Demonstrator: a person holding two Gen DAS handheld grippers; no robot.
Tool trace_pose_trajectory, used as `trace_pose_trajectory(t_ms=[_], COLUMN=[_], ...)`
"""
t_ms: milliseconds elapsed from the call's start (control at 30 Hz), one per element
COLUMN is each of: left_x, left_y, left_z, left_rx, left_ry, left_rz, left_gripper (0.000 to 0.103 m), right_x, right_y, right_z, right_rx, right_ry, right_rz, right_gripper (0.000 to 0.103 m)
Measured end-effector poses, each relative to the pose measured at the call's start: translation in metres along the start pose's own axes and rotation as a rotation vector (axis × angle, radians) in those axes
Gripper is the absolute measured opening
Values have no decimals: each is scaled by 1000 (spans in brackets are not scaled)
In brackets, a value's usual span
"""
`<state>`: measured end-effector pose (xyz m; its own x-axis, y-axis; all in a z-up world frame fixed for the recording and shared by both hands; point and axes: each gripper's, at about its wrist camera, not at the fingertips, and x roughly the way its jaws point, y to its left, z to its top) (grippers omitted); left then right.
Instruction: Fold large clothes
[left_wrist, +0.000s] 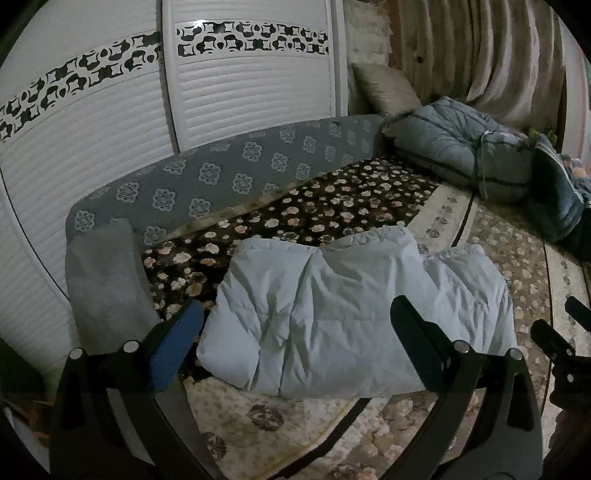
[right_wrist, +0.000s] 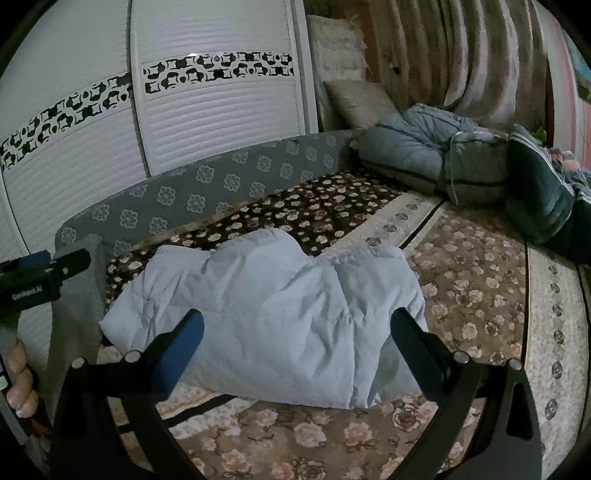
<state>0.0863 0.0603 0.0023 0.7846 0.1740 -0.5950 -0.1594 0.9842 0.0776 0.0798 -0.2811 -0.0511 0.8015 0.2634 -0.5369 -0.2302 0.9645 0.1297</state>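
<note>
Open right claw (right_wrist: 295, 347) above pale jacket (right_wrist: 266, 317); left claw (right_wrist: 55, 264) reads "GenRobot.AI".

One pale jacket (left_wrist: 332, 317) is lying folded on the floor cushion. Two grippers are hovering over it, left (left_wrist: 299, 332) and right (right_wrist: 299, 336), both spread wide. One beige pillow (left_wrist: 384, 88) and two wardrobe doors (left_wrist: 251, 85) are sitting behind.
</note>
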Motion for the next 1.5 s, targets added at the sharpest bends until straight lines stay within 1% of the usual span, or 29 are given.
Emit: trace_pose_trajectory(t_ms=[300,567,867,1167,1500], left_x=[-5,-5,-5,-6,-17], left_y=[-4,1,8,10,11], left_z=[0,4,7,8,10], left_rx=[4,7,-1,-9,-8], left_ry=[-13,-33,-31,-38,-73], left_rz=[4,4,1,9,24], left_gripper=[100,100,100,100,100], right_x=[-5,-7,-9,-15,-19], right_y=[3,4,9,11,14], right_z=[0,0,3,9,11], right_rx=[-5,-15,-23,-30,-38], right_ry=[-7,-10,-4,-24,-45], right_rz=[-4,-7,-11,-11,-4], right_gripper=[101,101,101,101,101])
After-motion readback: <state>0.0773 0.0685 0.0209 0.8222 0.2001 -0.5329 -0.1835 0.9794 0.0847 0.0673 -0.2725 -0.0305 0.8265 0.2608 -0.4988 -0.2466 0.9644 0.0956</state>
